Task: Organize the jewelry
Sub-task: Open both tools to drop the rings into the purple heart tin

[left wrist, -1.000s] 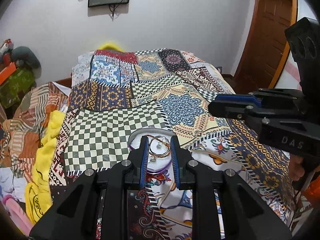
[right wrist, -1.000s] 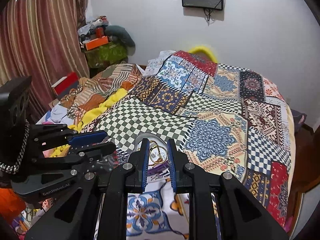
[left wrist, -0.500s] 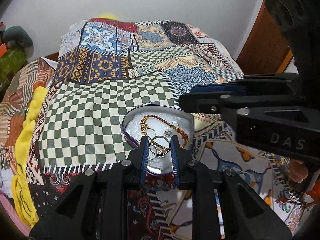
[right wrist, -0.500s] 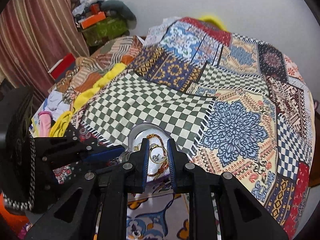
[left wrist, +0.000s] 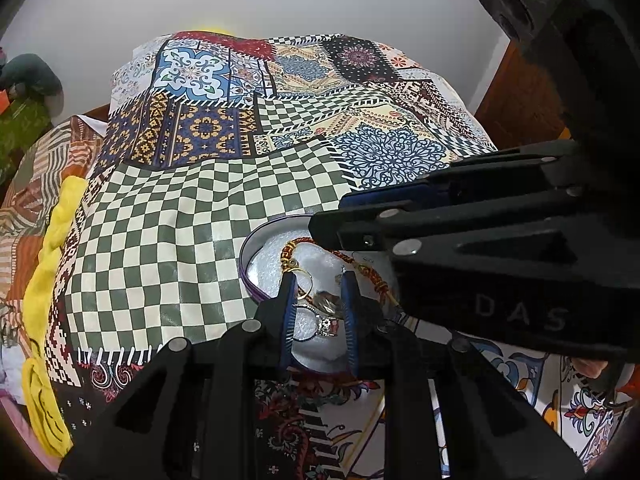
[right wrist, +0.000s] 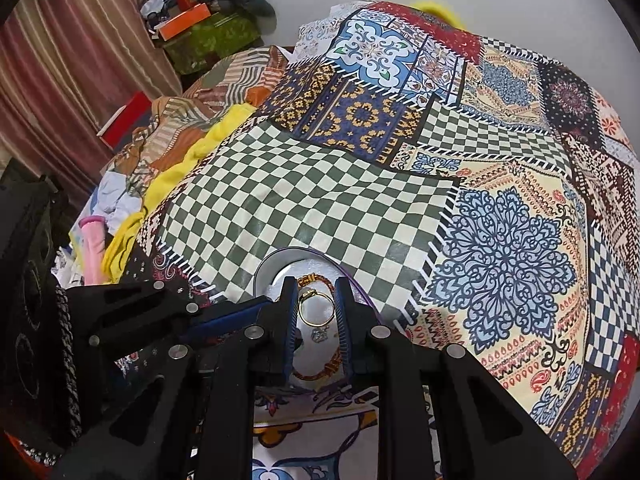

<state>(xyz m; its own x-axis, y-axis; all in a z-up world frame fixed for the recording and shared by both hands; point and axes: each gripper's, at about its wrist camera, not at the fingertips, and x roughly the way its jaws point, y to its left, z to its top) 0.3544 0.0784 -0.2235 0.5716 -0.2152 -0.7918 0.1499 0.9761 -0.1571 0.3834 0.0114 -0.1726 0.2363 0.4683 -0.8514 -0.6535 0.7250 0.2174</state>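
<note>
A round purple-rimmed tin [left wrist: 249,258] with white lining lies on the patchwork bedspread. Inside lie a red-and-gold cord bracelet [left wrist: 352,259], a gold ring [right wrist: 316,309], a ring with a red stone [left wrist: 326,326] and a small clear-stone piece [right wrist: 320,335]. My left gripper [left wrist: 319,280] is open, its fingertips low over the tin around the rings. My right gripper [right wrist: 315,286] is open, its fingertips either side of the gold ring; it also crosses the left wrist view [left wrist: 460,236]. The tin [right wrist: 266,270] is partly hidden by both grippers.
The patchwork bedspread [right wrist: 500,220] covers the bed. A pile of clothes with a yellow cloth [right wrist: 176,168] lies along the left edge. Boxes and a green bundle [right wrist: 208,36] stand by the curtain. A wooden door [left wrist: 520,100] is at the right.
Both grippers have dropped and moved closer to the tin, so its jewelry now sits between their fingertips. Jaws stay open.
</note>
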